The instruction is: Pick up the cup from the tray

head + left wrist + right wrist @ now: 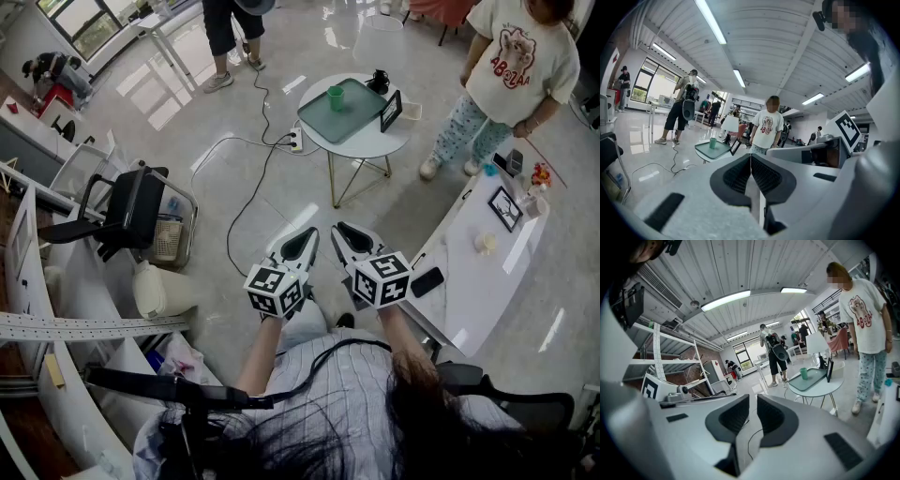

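A green cup [336, 97] stands upright on a green tray [361, 117] on a small round white table [375, 145], far ahead of both grippers. My left gripper [302, 242] is held close to the body, its jaws shut and empty; the left gripper view shows its tips [750, 157] touching, with the cup [712, 143] and tray [719, 151] in the distance. My right gripper [349, 234] is beside it; in its own view its jaws [753, 397] stand a narrow gap apart with nothing between them, and the cup [803, 373] sits far off on the tray [815, 379].
A black framed screen [391, 111] stands on the table beside the tray. A person in a white T-shirt [520, 66] is to the table's right, another person [225, 28] behind it. A cable [253, 178] and power strip [296, 141] lie on the floor. A white desk [478, 272] is at right, a black chair [131, 211] at left.
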The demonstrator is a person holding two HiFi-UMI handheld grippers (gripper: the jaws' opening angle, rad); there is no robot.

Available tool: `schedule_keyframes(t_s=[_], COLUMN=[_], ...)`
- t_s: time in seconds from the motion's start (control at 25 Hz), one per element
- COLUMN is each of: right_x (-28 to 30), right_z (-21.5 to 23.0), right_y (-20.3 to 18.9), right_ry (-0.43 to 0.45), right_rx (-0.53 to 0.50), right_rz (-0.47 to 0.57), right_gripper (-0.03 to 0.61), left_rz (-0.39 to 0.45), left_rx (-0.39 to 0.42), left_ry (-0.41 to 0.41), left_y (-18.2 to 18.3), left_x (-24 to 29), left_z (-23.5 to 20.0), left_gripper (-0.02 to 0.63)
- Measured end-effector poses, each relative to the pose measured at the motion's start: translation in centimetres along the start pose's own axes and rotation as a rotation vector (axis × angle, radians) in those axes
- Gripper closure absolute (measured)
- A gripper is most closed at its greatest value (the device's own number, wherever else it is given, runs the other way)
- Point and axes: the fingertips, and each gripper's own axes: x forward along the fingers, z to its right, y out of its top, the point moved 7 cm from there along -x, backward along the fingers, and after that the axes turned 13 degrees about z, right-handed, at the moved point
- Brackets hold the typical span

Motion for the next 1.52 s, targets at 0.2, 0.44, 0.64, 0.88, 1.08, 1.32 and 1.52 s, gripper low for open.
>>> schedule_keyframes(t_s=[0.2,0.44,0.64,0.88,1.08,1.32,1.52], right_x=[-0.3,-0.7,-1.3,-2.0,-1.7,1.2,4.6], right_z=[-1.2,-1.6,-1.4,-0.6,0.6,2.3,4.0], right_y=[-0.6,-0.7,-0.7,-1.0,-1.4,-1.1,-0.5], right_ry=[0.004,0.004,-0.018,-0.028,-0.040,-0.047,-0.063], right_rx=[-0.008,-0.015,-0.010,0.003,0.014,0.021,0.026], right_rz=[-0.008,-0.001,0.015,0.009,-0.006,-0.020,-0.027], right_gripper=[0.511,0.511,0.511,0.511,0.511,0.510,0.511], left_rz=[-0.005,0.002,0.000,-0.013,-0.033,-0.049,-0.052], left_rx=[-0.001,-0.002,-0.005,-0.015,-0.030,-0.034,-0.041], left_ry=[0.001,0.002,0.000,-0.011,-0.025,-0.039,-0.043], left_y=[0.0,0.0,-0.2,-0.8,-1.5,-1.5,-0.8], left_x=[-1.3,-2.0,-2.1,-1.7,-0.6,2.1,5.1], left_z=[0.1,0.2,0.5,1.1,1.0,-1.2,-4.6], left_gripper=[0.598,0.598,0.598,0.598,0.598,0.598,0.598])
